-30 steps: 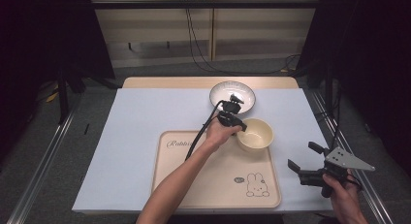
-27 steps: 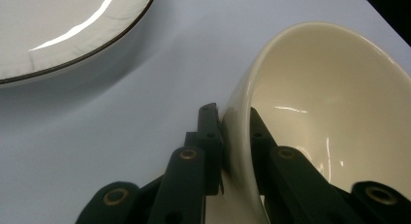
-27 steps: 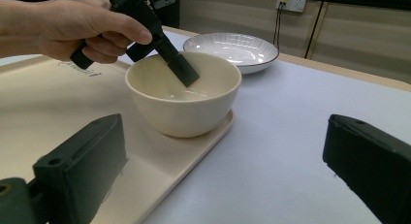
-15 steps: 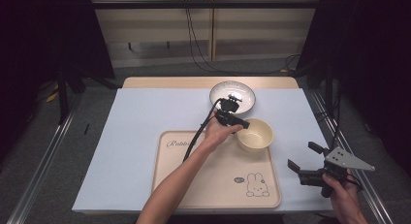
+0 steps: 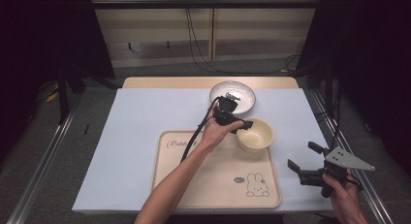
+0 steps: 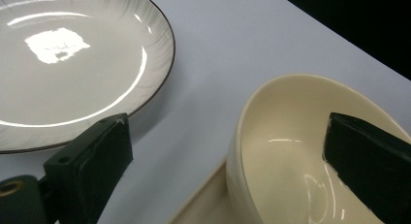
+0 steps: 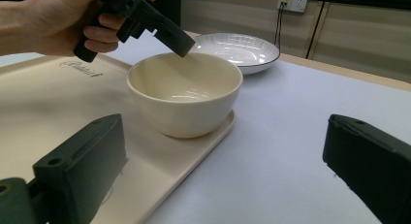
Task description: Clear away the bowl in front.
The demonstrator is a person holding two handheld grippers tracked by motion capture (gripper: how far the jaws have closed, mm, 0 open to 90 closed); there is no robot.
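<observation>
The left gripper (image 5: pixel 241 124) has just spread its jaws — the cream bowl (image 5: pixel 255 134), at the tray's (image 5: pixel 218 185) far right corner, has its rim between them, unclamped; the right gripper (image 5: pixel 303 161) gapes too.

Grey floor (image 5: pixel 43 151) (dark curtains (image 5: pixel 39 40) around)

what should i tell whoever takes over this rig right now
Left gripper: open. Its fingers have just been opening and stand either side of the bowl's near rim, one inside and one outside, not pressing on it.
Right gripper: open, holding nothing, off the tray's right edge.
Bowl: upright and looks empty, sitting on the tray's far right corner.
Plate: on the white cover behind the tray, apart from the bowl.
Done: the bowl looks set down on the tray and let go.
Left: lift the left gripper clear of the bowl; probably bring the plate onto the tray next.
</observation>
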